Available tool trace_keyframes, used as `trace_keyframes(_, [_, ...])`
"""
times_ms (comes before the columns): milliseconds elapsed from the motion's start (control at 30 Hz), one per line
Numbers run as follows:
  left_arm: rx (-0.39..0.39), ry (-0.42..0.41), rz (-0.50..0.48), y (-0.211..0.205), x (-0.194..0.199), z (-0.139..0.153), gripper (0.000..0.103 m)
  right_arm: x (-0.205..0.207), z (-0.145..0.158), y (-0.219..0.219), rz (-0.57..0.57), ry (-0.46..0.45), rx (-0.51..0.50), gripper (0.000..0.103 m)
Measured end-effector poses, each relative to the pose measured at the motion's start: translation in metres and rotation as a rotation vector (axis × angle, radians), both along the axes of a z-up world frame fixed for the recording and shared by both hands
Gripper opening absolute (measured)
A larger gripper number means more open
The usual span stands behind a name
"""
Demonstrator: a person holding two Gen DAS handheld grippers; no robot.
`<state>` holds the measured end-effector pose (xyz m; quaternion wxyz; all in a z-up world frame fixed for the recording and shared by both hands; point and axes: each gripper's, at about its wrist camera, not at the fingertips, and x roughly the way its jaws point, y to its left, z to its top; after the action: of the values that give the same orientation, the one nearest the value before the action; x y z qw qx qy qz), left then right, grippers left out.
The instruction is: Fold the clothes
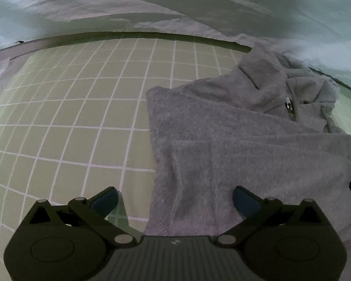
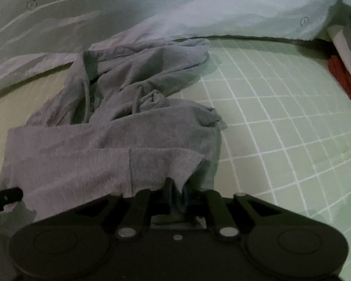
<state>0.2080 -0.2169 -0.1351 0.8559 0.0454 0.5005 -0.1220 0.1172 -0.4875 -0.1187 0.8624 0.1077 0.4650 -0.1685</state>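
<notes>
With the grey hoodie (image 1: 245,140) half-folded on the grid mat (image 1: 82,117), the right gripper (image 2: 175,192) pinches only a hem corner while the left gripper (image 1: 175,199) hovers with jaws spread, so the fold could easily slip or bunch.

no readable text in either view

no word, number or brand name can be read here. the left gripper (image 1: 175,199) carries one small pale emblem on its ribbed body, in the middle near the upper edge, but it is too small to read (it looks like a logo, not like letters). the pale sheet (image 2: 257,11) has small round printed marks, one at the left and one at the right, both too blurred to tell.
</notes>
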Motion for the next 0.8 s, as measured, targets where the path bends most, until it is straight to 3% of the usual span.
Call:
trace_keyframes(100, [0.023, 0.011, 0.011, -0.004, 0.002, 0.004, 0.103, 0.001, 0.005, -0.001, -0.007, 0.024, -0.049, 0.045])
trace_keyframes(133, [0.034, 0.009, 0.015, -0.006, 0.002, 0.005, 0.103, 0.0, 0.007, -0.002, -0.013, 0.029, -0.071, 0.066])
trace_keyframes(167, [0.047, 0.004, 0.019, -0.008, 0.002, 0.008, 0.103, 0.0, 0.01, -0.003, -0.023, 0.028, -0.091, 0.077])
trace_keyframes(267, [0.062, -0.006, 0.019, -0.014, 0.004, 0.017, 0.103, -0.002, 0.016, -0.01, -0.034, 0.002, -0.078, 0.08])
trace_keyframes(533, [-0.006, -0.071, -0.033, -0.036, 0.022, 0.047, 0.103, 0.011, 0.027, -0.032, -0.107, -0.049, -0.062, 0.086])
trace_keyframes(800, [-0.037, -0.131, -0.045, -0.067, 0.081, 0.056, 0.103, 0.041, 0.027, -0.066, -0.187, -0.116, -0.011, 0.087])
